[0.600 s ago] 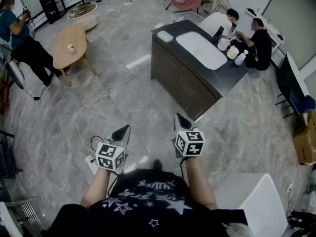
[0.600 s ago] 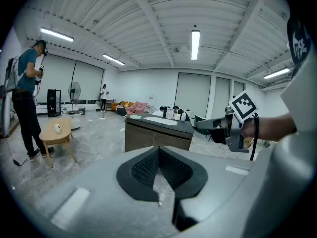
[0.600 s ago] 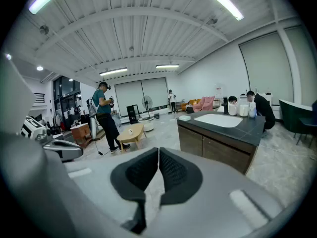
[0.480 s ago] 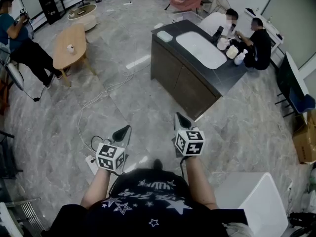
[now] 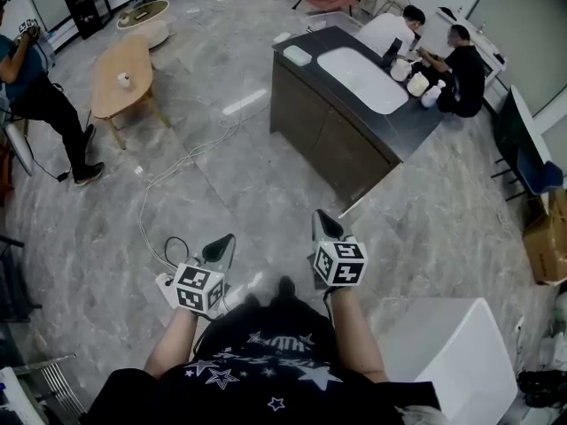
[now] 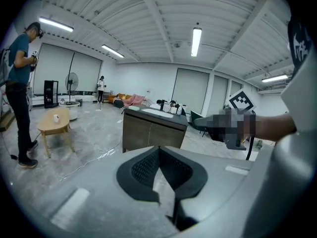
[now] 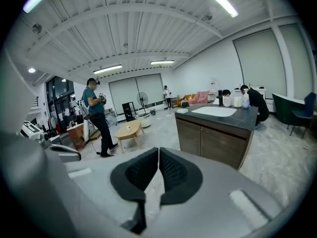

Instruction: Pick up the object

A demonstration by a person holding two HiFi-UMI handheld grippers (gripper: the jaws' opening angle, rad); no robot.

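Observation:
No single object stands out as the one to pick up. My left gripper [image 5: 227, 239] and right gripper [image 5: 319, 214] are held side by side at waist height over the grey marble floor, both pointing forward. In the left gripper view the black pads [image 6: 143, 170] meet at a thin seam with nothing between them. The right gripper [image 7: 158, 155] looks the same, shut and empty. A small white cup [image 5: 124, 80] stands on a wooden oval table [image 5: 115, 96] far to the left. White bottles [image 5: 418, 87] sit on a dark counter island [image 5: 345, 149] ahead.
The island carries a white basin [image 5: 361, 78], and two people sit at its far side. Another person [image 5: 40, 100] stands at the far left. A white cable [image 5: 173, 171] runs over the floor. A white box [image 5: 452, 352] is close at my right, a cardboard box [image 5: 551, 242] beyond.
The head view has shifted slightly, so both grippers sit a little lower in frame. The person at the left has stepped farther left. Both grippers stay shut.

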